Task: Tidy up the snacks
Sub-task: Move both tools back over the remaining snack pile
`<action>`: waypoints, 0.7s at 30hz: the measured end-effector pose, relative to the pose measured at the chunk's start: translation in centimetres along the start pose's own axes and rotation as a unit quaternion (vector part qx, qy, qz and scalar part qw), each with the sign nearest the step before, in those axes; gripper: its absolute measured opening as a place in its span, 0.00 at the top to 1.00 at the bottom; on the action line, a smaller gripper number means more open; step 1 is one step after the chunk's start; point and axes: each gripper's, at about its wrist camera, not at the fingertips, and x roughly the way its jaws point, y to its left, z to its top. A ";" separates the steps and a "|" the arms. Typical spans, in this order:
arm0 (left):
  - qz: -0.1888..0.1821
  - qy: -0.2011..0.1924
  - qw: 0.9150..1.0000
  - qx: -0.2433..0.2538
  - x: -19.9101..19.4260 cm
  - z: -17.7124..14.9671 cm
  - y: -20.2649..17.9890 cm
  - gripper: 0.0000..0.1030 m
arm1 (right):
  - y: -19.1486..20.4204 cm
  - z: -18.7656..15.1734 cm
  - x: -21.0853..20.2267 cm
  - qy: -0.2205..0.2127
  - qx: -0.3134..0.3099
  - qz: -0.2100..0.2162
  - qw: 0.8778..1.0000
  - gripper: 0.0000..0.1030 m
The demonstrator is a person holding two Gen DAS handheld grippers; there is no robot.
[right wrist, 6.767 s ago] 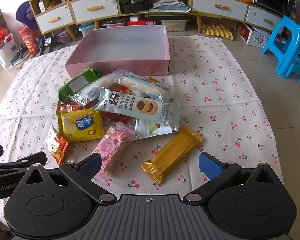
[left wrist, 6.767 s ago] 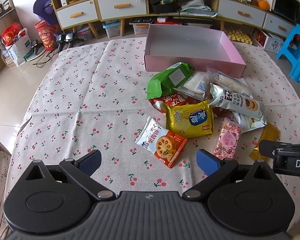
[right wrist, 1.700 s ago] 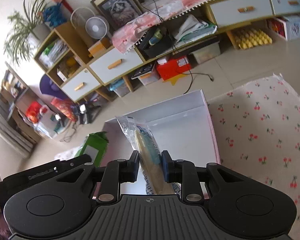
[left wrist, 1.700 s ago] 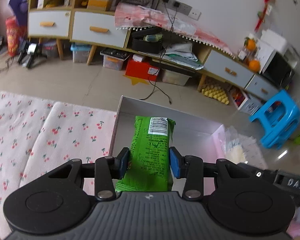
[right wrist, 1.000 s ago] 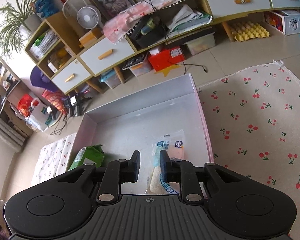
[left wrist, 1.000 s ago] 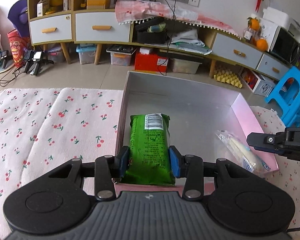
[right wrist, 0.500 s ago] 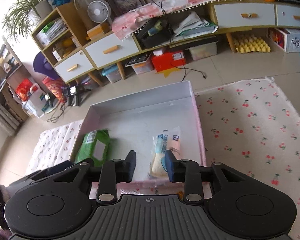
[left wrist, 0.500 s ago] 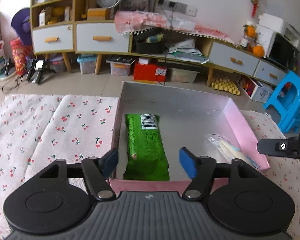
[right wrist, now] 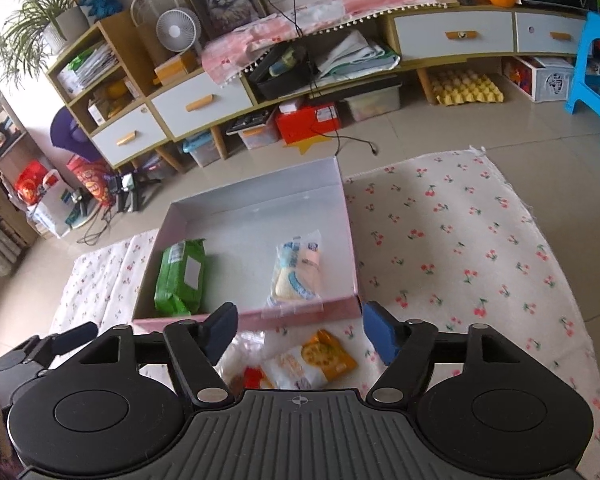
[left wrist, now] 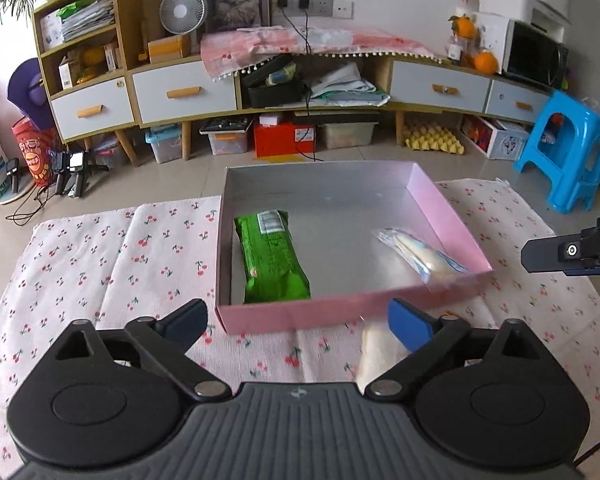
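Observation:
The pink box (left wrist: 284,314) stands on the cherry-print cloth, and also shows in the right wrist view (right wrist: 300,312). Inside lie a green snack pack (left wrist: 270,256) at the left and a clear-wrapped bread pack (left wrist: 420,258) at the right; both show in the right wrist view, green pack (right wrist: 180,276), bread pack (right wrist: 296,268). My left gripper (left wrist: 298,320) is open and empty, just in front of the box. My right gripper (right wrist: 300,334) is open and empty above loose snack packs (right wrist: 312,364) in front of the box.
The cherry-print cloth (left wrist: 100,256) covers the table. A clear pack (left wrist: 374,354) lies near my left gripper's right finger. The right gripper's tip (left wrist: 572,250) shows at the right. A blue stool (left wrist: 564,152) and low cabinets (left wrist: 300,88) stand beyond the table.
Both grippers have let go of their packs inside the box, opened wide and pulled back toward me. The green pack and bread pack now lie in the box.

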 end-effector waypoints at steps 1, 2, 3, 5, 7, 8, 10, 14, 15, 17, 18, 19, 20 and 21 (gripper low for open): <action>0.000 0.003 1.000 -0.001 -0.2 -0.1 0.0 0.04 | 0.2 -0.2 -0.4 0.002 -0.004 -0.004 1.000 0.28; -0.002 0.009 1.000 -0.003 -0.5 -0.3 0.0 0.03 | 0.3 -0.4 -0.7 0.003 -0.008 -0.007 1.000 0.27; -0.004 0.014 1.000 -0.005 -0.6 -0.4 0.1 0.03 | 0.5 -0.6 -0.9 0.006 -0.013 -0.010 1.000 0.27; -0.006 0.024 1.000 -0.012 -1.0 -0.7 0.1 0.01 | 0.8 -1.0 -1.4 0.012 -0.015 -0.016 1.000 0.24; -0.009 0.034 0.999 -0.014 -1.3 -1.1 0.2 0.01 | 0.9 -1.5 -1.7 0.017 -0.015 -0.016 1.000 0.22; -0.010 0.036 0.999 -0.015 -1.5 -1.4 0.3 0.01 | 0.8 -1.8 -1.8 0.019 -0.014 -0.015 1.000 0.22; -0.006 0.045 0.999 -0.018 -1.8 -2.0 0.3 0.01 | 0.9 -2.3 -2.0 0.025 -0.015 -0.015 0.999 0.21; -0.004 0.060 0.998 -0.017 -2.3 -2.8 0.6 0.01 | 1.1 -3.4 -2.0 0.035 -0.021 -0.021 0.999 0.21; -0.004 0.061 0.998 -0.016 -2.4 -2.9 0.6 0.01 | 1.1 -3.6 -2.0 0.037 -0.022 -0.022 0.999 0.21; -0.005 0.058 0.998 -0.014 -2.8 -3.3 0.7 0.01 | 1.0 -4.0 -2.0 0.043 -0.020 -0.025 0.999 0.21; -0.002 0.053 0.999 -0.012 -3.0 -3.6 0.8 0.01 | 1.0 -4.2 -2.0 0.044 -0.019 -0.024 0.999 0.21; 0.002 0.047 0.999 -0.008 -3.3 -3.9 0.7 0.01 | 0.9 -4.5 -2.1 0.050 -0.017 -0.021 0.998 0.21; 0.007 0.043 0.999 0.000 -3.5 -4.2 0.6 0.01 | 0.9 -4.7 -2.2 0.054 -0.015 -0.019 0.998 0.21; 0.010 0.042 0.999 0.008 -3.6 -4.4 0.5 0.01 | 0.8 -4.9 -2.3 0.059 -0.012 -0.016 0.998 0.19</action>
